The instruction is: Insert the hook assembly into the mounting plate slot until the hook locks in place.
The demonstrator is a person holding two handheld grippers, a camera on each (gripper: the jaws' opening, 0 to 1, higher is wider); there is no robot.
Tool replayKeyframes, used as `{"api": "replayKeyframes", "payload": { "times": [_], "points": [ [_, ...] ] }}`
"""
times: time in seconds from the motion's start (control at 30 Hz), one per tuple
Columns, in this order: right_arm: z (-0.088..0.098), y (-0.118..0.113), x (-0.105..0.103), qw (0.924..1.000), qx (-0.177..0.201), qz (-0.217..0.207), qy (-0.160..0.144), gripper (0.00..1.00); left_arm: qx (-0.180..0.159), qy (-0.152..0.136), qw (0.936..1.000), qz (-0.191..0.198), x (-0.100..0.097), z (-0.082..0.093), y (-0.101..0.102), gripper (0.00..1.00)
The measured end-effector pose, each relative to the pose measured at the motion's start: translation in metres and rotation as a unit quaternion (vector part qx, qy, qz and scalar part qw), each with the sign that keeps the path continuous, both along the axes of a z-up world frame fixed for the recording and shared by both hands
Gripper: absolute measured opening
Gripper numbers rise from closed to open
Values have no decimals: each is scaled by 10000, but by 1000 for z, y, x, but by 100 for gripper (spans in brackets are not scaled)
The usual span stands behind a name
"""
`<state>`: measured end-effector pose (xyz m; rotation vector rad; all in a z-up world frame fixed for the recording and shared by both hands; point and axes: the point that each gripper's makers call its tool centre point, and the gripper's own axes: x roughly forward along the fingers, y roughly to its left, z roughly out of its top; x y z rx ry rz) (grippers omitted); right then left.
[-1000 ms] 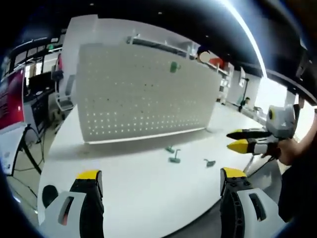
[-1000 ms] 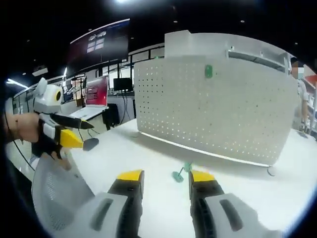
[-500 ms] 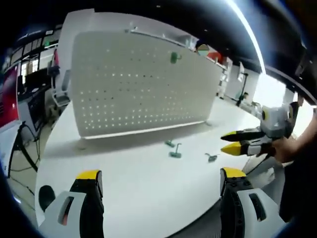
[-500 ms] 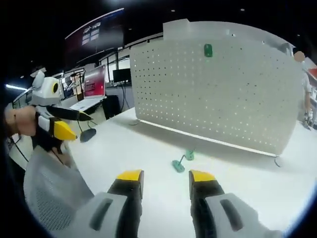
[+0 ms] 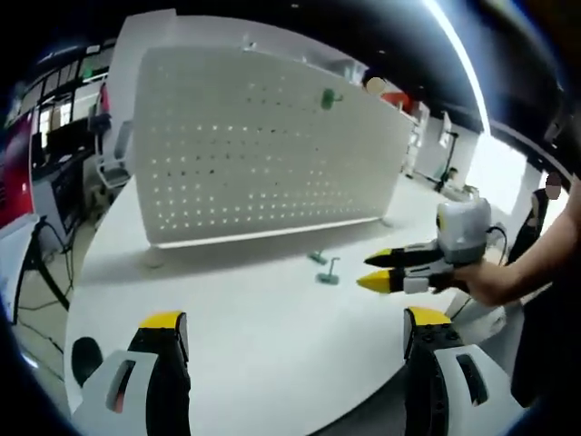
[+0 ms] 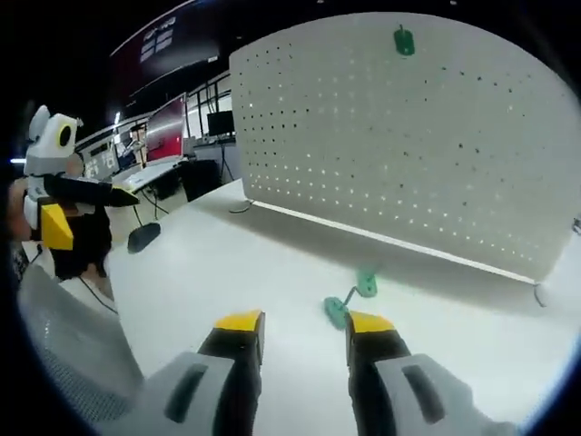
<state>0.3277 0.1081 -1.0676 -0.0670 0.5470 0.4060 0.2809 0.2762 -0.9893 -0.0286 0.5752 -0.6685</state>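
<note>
My left gripper (image 5: 289, 331) has its jaws spread wide at the bottom of the left gripper view, nothing between them. My right gripper (image 6: 304, 324) sits low centre in the right gripper view, jaws parted by a narrow gap, holding nothing, right above the hooks. I count two green hooks on the white table (image 6: 227, 272): one hook assembly (image 6: 338, 310) just ahead of my jaw tips, a second hook (image 6: 367, 282) right behind it. A third green hook (image 6: 403, 40) hangs high on the single upright pegboard (image 6: 381, 136), top of frame.
</note>
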Motion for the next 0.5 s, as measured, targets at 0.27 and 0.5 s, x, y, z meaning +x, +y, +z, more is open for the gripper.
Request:
{"api": "replayKeyframes", "payload": {
  "times": [0.27,0.5],
  "points": [
    [-18,-4,24,9995,31,-237,221,31,-28,80,9999,81,4,-3,5,100],
    [-30,-6,41,9984,89,-398,390,30,-52,142,9998,131,6,-7,6,100]
  ]
}}
